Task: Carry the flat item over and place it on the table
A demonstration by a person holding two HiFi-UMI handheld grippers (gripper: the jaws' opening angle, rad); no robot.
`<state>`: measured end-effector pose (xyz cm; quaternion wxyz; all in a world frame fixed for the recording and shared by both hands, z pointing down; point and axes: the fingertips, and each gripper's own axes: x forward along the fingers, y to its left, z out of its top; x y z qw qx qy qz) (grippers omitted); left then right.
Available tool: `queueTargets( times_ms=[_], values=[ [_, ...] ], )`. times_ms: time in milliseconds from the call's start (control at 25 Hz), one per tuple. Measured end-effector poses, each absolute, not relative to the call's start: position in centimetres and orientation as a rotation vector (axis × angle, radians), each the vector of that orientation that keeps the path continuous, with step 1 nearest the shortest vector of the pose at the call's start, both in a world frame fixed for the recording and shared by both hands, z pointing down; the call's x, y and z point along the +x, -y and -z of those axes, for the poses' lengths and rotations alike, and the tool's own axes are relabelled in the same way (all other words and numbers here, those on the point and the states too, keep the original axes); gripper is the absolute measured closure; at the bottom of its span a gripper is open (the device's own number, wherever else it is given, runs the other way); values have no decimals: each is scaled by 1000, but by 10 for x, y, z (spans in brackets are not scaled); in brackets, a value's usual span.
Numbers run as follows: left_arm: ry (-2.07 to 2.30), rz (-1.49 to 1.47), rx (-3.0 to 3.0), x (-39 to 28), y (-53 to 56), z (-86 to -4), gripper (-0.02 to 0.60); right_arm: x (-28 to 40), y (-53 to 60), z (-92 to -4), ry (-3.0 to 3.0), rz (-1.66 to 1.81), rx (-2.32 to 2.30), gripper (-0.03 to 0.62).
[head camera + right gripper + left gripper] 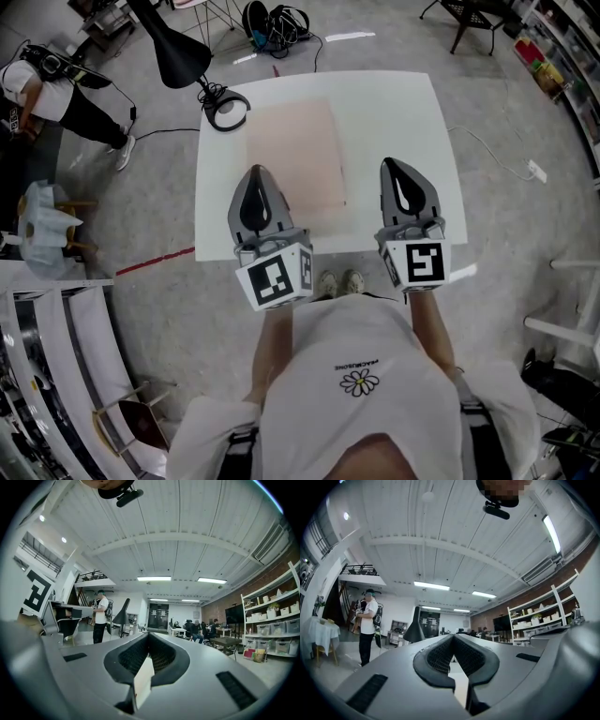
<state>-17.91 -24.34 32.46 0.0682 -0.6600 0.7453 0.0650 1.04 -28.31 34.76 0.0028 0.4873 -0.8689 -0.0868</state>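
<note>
Flat item point(295, 155) on the bench point(394, 112) lies one o'clock from the nearer, pressed-together left gripper point(260, 172); right gripper point(392, 169) seemingly closed too.

Even, fairly bright light falls from long white ceiling strip lights point(154, 578), shadows are soft, the square white table top point(394, 112) glares pale in the head view, and both gripper views bend strongly toward black rounded corners.

Left gripper point(259, 178) covered the near left corner of the pink flat sheet point(295, 150). Black desk lamp point(173, 52) was cut off by the top edge. Pale sliver point(143, 681) between the jaws of the right gripper point(149, 637) could not be identified.
</note>
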Motion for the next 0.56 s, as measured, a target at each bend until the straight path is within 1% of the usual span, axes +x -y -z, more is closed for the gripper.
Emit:
queueTargets(
  times_ms=[560],
  values=[
    [-2272,-186,-1966,-191,237,-332,566,10,279,-352,2723,264,1527,582]
  ],
)
